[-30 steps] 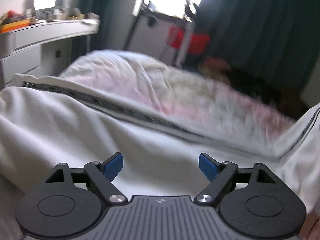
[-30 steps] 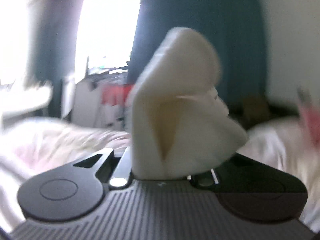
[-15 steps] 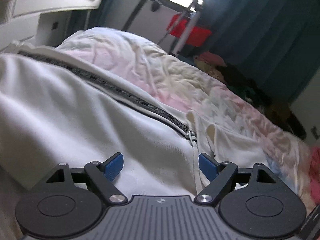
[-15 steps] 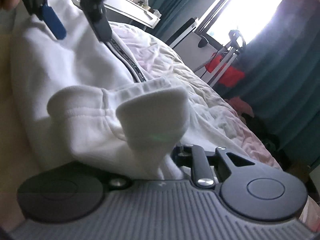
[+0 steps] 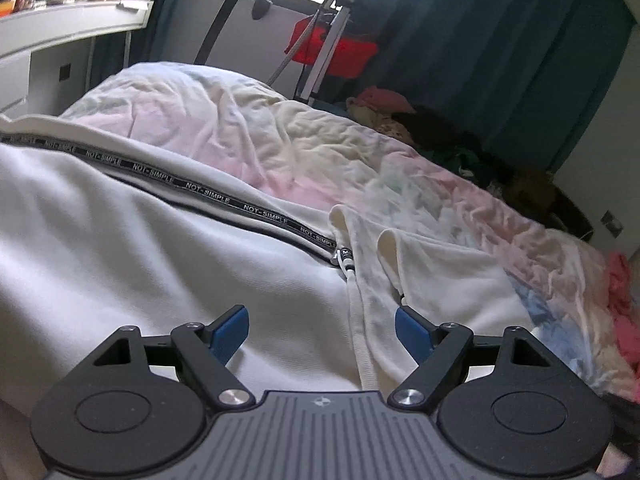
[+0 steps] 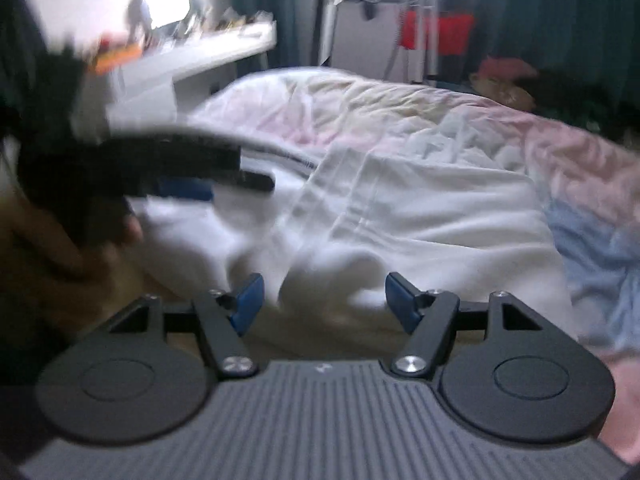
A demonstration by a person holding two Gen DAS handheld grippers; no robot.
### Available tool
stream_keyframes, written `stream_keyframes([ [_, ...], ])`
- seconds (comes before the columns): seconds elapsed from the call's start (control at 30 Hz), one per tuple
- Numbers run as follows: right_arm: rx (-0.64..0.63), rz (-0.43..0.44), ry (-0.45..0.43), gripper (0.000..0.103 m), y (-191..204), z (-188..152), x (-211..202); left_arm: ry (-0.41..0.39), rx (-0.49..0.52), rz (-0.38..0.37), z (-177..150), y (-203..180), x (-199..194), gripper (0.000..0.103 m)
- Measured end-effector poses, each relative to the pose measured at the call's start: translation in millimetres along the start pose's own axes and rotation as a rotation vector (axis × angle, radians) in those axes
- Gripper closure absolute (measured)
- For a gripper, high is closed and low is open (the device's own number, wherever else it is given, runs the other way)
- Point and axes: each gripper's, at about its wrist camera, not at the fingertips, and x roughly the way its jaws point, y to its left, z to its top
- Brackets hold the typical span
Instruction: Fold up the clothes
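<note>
Sharp from the left wrist: white zip-up garment (image 5: 120,240) spread over the bed's pastel duvet (image 5: 340,152), filling the left and centre of the frame. Black zipper tape (image 5: 208,194) printed "NOT-SIMPLE" running diagonally from the left edge down to a metal zipper pull (image 5: 345,258). Right of the pull, a cream ribbed edge standing up in two small folds, with a flat white panel lying beyond it on the duvet. Left gripper (image 5: 321,332) low over the fabric, blue pads (image 5: 230,334) wide apart, nothing between them, the ribbed white band running up through the gap.

Blurred from the right wrist, yet wider in reach: same garment (image 6: 420,216) seen from nearer its hem, lying in soft bunched folds just ahead of the fingers, one flat panel stretching toward the far side of the bed. Left gripper (image 6: 192,190) visible here as a dark smear at the left, held by a hand (image 6: 60,264), blue pad showing, close above the cloth. Right gripper (image 6: 322,300) spread open as well, blue fingertips (image 6: 250,300) empty, a rounded fold of white fabric lying just beyond the gap; touching or not, cannot tell.

Shared background: white desk (image 5: 72,24) at the left, dark teal curtains (image 5: 500,40), red item on a stand (image 5: 332,52) by the window.
</note>
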Motion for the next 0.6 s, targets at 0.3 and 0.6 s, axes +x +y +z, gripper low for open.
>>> stream_keyframes([
  [0.3,0.263,-0.094,-0.026,0.034,-50,4,-2,0.002,0.126,0.036,24,-22,40,0.026],
  [0.6,0.289,-0.200,0.002,0.034,-68,1,28,0.067,0.141,-0.009,51,-30,113,0.043],
])
